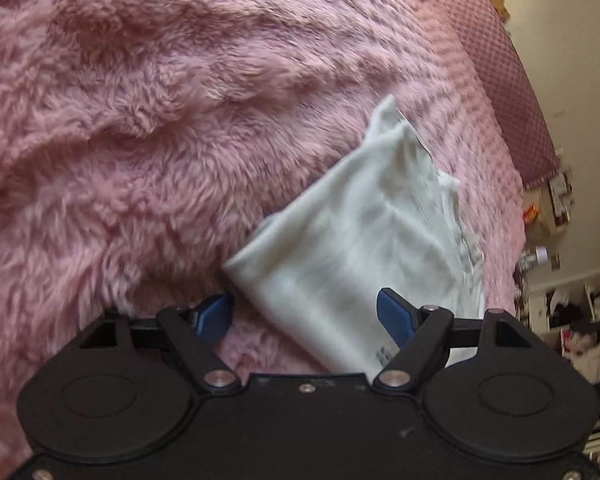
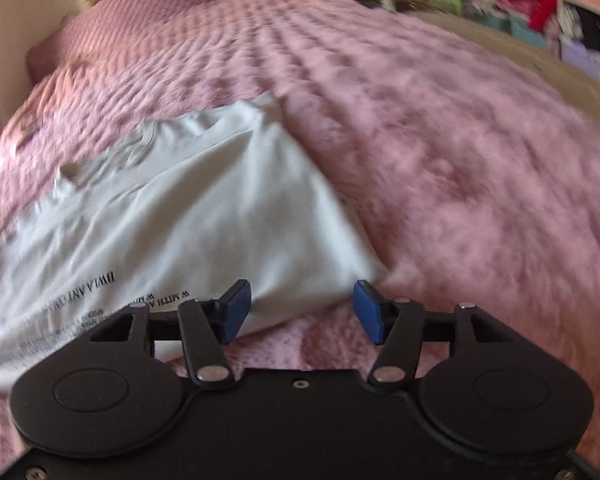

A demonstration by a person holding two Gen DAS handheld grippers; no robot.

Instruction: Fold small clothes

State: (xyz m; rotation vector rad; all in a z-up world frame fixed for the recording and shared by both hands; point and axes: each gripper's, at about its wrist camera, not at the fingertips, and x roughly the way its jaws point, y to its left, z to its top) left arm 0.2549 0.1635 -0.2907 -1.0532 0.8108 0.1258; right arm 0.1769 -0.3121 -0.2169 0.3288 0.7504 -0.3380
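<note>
A small white garment [image 1: 364, 236] with black printed text lies partly folded on a fluffy pink blanket [image 1: 140, 128]. My left gripper [image 1: 306, 314] is open, its blue fingertips [image 1: 394, 314] just above the garment's near corner, holding nothing. In the right wrist view the garment [image 2: 188, 220] spreads to the left, text upside down. My right gripper [image 2: 302, 308] is open over the garment's lower right corner, its left pad [image 2: 236, 304] above the cloth, empty.
The pink blanket [image 2: 440, 140] covers the bed, with a quilted mauve pillow [image 2: 160, 12] at its head. The bed edge runs along the right in the left wrist view, beside a cluttered floor [image 1: 572, 320]. Shelves of clothes [image 2: 540, 4] stand beyond.
</note>
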